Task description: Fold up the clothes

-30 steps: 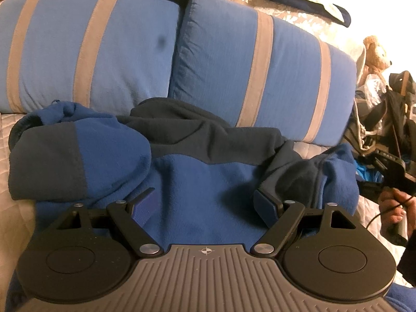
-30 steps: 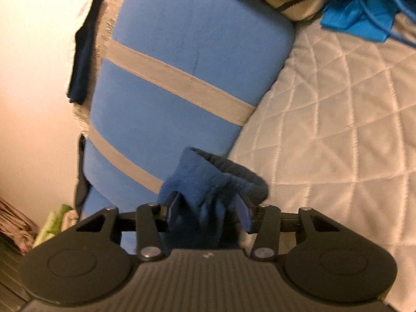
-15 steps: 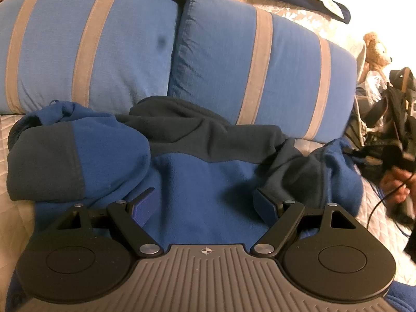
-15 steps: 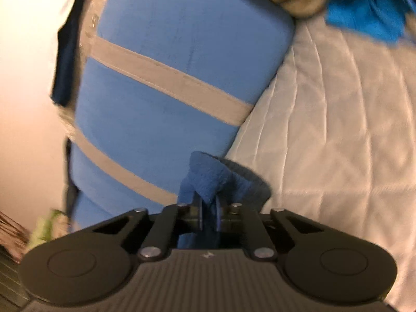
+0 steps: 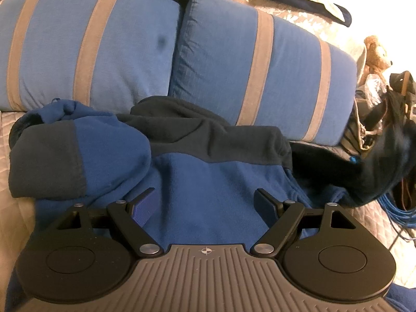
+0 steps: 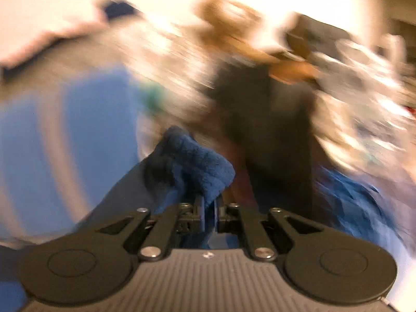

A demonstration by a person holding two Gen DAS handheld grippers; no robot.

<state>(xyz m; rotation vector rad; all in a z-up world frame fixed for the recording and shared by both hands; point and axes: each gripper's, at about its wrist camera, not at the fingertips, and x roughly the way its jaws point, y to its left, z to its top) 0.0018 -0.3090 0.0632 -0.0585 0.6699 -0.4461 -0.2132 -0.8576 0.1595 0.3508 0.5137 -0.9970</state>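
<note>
A fleece sweatshirt (image 5: 202,182) in royal blue with dark navy panels lies crumpled on the quilted bed (image 5: 7,130), its upper edge bunched against two blue pillows (image 5: 260,78) with tan stripes. A navy band runs across the shoulders, and the left sleeve (image 5: 65,161) — navy at one end, blue beyond — is folded over into a thick roll on the body. On the right, the other sleeve's blue end (image 6: 197,166) is lifted off the bed — pinched between the right tool's (image 6: 209,213) closed fingers, navy fabric trailing below.
</note>
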